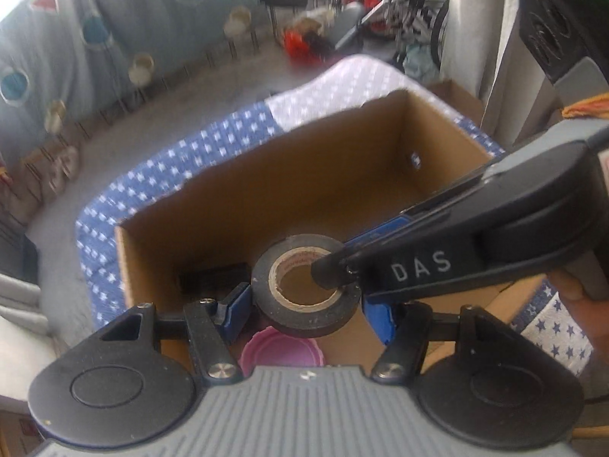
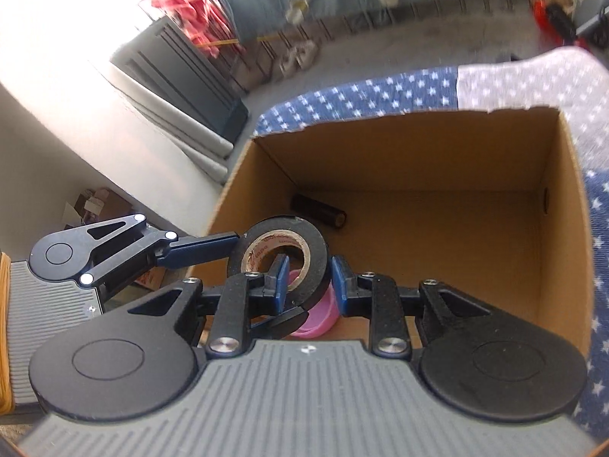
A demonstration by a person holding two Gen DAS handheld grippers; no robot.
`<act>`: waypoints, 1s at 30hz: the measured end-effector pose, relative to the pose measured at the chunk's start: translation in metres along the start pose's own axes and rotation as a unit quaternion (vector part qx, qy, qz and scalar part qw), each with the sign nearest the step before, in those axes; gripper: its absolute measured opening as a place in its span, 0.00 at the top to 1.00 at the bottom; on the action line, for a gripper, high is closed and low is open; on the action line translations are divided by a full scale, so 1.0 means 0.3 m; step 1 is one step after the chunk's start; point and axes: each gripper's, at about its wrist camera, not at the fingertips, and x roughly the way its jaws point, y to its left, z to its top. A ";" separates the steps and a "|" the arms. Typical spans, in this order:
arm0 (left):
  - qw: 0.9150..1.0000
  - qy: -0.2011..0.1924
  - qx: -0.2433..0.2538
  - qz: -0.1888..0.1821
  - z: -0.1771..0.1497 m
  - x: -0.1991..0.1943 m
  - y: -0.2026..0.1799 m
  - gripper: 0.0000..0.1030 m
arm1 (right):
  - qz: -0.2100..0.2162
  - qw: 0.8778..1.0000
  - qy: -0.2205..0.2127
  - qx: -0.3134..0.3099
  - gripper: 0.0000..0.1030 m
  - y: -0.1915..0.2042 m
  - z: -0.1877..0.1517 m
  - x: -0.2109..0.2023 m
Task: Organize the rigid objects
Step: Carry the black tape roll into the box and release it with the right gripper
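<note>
Black electrical tape roll (image 1: 304, 289) sits at the lower centre of your left wrist view, right in front of your left tool (image 1: 308, 308), whose blue pads (image 1: 238, 312) stand apart on either side of it; the left pad is just beside the roll's outer wall, and whether either pad actually presses it you cannot tell from here. Your right tool (image 2: 306, 280) reaches in from the right of that same view, one black fingertip poked into the roll's cardboard core. In your right wrist view the roll (image 2: 279, 257) is at the lower centre, tilted up on edge, with one blue finger (image 2: 279, 278) inside the hole and the other outside the wall, so your right tool straddles the roll's wall with its jaws spread; a firm pinch is not clear. Your left tool (image 2: 213, 247) comes in from the left of that frame, a blue finger touching the roll's outer side.

Just beneath the roll lies a pink lid (image 2: 319, 312), on the floor of the cardboard box (image 2: 571, 205). Farther in, near the box's left wall, a dark cylinder (image 2: 319, 215) lies on its side. The box rests on a blue cloth with white stars (image 2: 361, 91), which turns pale grey toward the upper right. Beyond, the grey floor (image 1: 213, 87) is blurred.
</note>
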 end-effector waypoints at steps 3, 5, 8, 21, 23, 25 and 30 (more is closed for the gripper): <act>0.999 0.040 -0.004 -0.011 0.043 0.114 0.028 0.37 | -0.006 0.999 0.036 0.018 0.77 -0.055 0.038 0.100; 0.998 0.061 -0.001 -0.011 0.065 0.188 0.037 0.37 | -0.013 0.998 0.056 0.025 0.77 -0.092 0.063 0.164; 0.996 0.087 0.001 -0.011 0.089 0.277 0.058 0.37 | -0.026 0.996 0.081 0.026 0.78 -0.127 0.093 0.252; 0.997 0.082 0.005 0.004 0.123 0.351 0.105 0.32 | -0.044 0.995 0.088 0.023 0.70 -0.166 0.146 0.385; 0.998 0.069 0.006 0.007 0.120 0.308 0.105 0.30 | -0.026 0.995 0.084 0.043 0.69 -0.181 0.149 0.364; 0.998 0.057 0.005 0.009 0.117 0.257 0.108 0.30 | -0.016 0.996 0.073 0.055 0.67 -0.185 0.153 0.326; 1.000 0.009 0.000 0.015 0.072 0.071 0.094 0.29 | 0.019 0.997 0.019 0.067 0.61 -0.154 0.128 0.136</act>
